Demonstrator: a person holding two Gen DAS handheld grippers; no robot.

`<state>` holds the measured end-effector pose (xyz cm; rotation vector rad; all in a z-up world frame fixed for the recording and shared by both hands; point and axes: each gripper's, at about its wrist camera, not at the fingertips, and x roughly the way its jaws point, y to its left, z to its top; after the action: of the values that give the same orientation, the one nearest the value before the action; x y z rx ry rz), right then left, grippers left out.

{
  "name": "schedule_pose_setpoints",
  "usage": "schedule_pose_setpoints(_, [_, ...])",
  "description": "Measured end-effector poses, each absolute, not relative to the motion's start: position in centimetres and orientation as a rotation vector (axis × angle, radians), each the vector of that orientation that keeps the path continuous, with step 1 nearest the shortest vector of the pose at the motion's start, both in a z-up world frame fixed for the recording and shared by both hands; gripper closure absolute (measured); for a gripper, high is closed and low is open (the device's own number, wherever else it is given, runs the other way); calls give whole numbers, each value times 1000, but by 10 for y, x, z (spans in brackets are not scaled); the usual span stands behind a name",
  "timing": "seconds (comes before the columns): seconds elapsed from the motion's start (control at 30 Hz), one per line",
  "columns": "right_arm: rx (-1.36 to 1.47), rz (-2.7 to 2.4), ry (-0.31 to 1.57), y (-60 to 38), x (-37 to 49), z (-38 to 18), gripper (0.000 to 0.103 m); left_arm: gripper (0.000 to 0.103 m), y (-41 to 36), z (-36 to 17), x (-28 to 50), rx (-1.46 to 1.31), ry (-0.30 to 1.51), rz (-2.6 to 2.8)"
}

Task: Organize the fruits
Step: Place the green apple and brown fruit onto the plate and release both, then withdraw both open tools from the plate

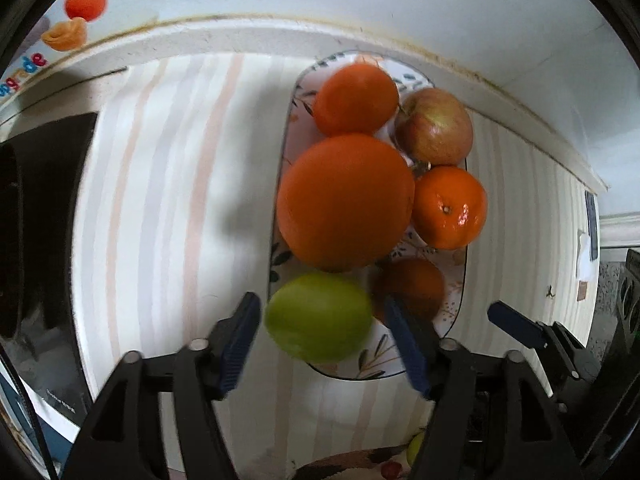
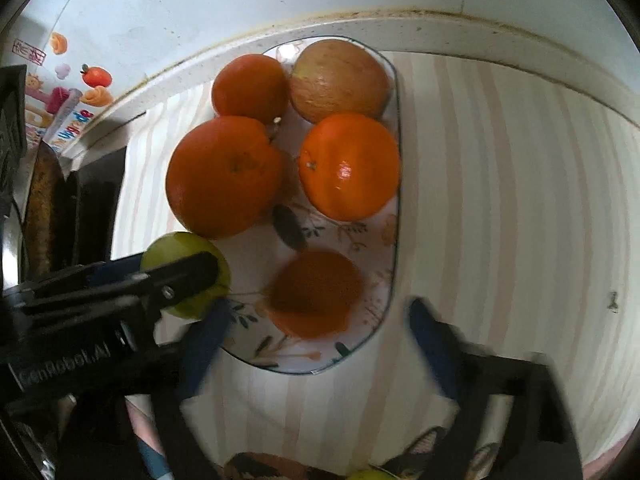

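Note:
A floral oval plate (image 1: 452, 312) (image 2: 360, 344) holds a large orange (image 1: 344, 200) (image 2: 224, 176), several smaller oranges (image 1: 448, 208) (image 2: 348, 164), a red-yellow apple (image 1: 434, 126) (image 2: 340, 78) and a green apple (image 1: 318, 316) (image 2: 180, 248). My left gripper (image 1: 322, 336) (image 2: 180, 272) is open, its blue pads either side of the green apple at the plate's near left edge. My right gripper (image 2: 316, 340) is open above a blurred small orange (image 2: 316, 292) (image 1: 412, 284); one of its fingers (image 1: 516, 324) shows in the left view.
The plate rests on a striped cloth (image 1: 168, 200) (image 2: 500, 200) by a white wall. A dark box (image 1: 44, 208) (image 2: 80, 208) stands left. Fruit stickers (image 1: 84, 0) (image 2: 96, 76) are on the wall. Another green fruit (image 2: 368, 474) peeks at the bottom edge.

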<state>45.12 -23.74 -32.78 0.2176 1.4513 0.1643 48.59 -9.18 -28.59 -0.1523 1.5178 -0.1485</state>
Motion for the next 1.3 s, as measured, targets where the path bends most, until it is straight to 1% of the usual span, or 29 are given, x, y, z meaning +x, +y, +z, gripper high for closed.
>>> schedule_pose_setpoints(0.03, [215, 155, 1453, -239, 450, -326, 6, 22, -90, -281, 483, -142, 1502, -138])
schedule_pose_setpoints(0.07, [213, 140, 1456, -242, 448, -325, 6, 17, -88, -279, 482, -136, 1492, -130])
schedule_pose_setpoints(0.1, [215, 125, 1456, -245, 446, -324, 6, 16, -87, -276, 481, -132, 1479, -123])
schedule_pose_setpoints(0.4, [202, 16, 1405, -268, 428, -301, 6, 16, -74, -250, 463, -68, 1410, -67])
schedule_pose_setpoints(0.63, [183, 7, 1342, -261, 410, -270, 6, 16, -70, -217, 432, -13, 1299, -33])
schedule_pose_setpoints(0.87, [160, 1, 1268, -254, 381, -234, 6, 16, -60, -180, 394, 17, 1204, -30])
schedule_pose_setpoints(1.3, [149, 2, 1121, -241, 326, -150, 6, 16, -54, -121, 341, -1, 1090, -77])
